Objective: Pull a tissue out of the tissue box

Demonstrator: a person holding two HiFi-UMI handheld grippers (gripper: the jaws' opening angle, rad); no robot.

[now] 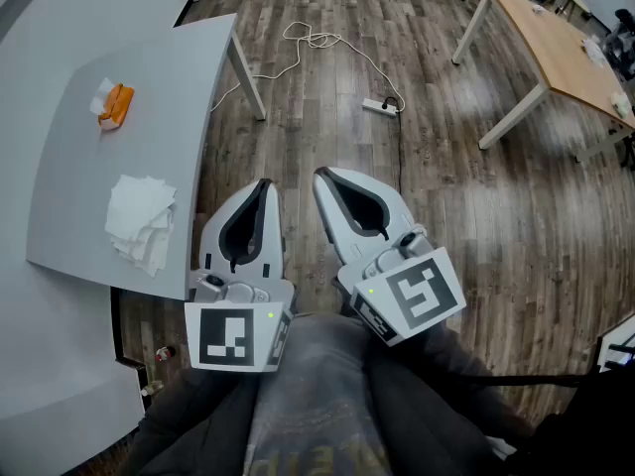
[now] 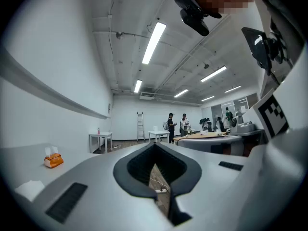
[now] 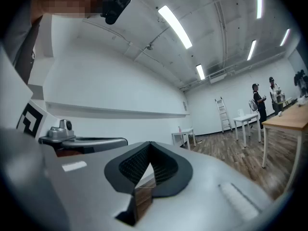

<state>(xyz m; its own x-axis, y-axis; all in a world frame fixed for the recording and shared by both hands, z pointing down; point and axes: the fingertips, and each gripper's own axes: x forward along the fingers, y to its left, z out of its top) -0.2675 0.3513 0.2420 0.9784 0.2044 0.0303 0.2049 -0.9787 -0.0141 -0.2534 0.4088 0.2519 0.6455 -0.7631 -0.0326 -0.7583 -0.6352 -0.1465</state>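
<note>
Tissues (image 1: 141,221) lie heaped on the grey table (image 1: 149,58) at my left, near the orange tissue box (image 1: 116,105), which has a white sheet poking from its top. My left gripper (image 1: 264,186) and right gripper (image 1: 322,177) hang over my lap, well apart from the box, jaws pressed together on nothing. I judge another pull not yet begun.

Both hand-held grippers (image 1: 263,188) (image 1: 322,178) closed, level

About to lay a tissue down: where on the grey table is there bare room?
Bare: the strip between the tissue box and the pile of tissues, and the table right of the box in the head view. Crowded: the near edge, where the pile lies.
</note>
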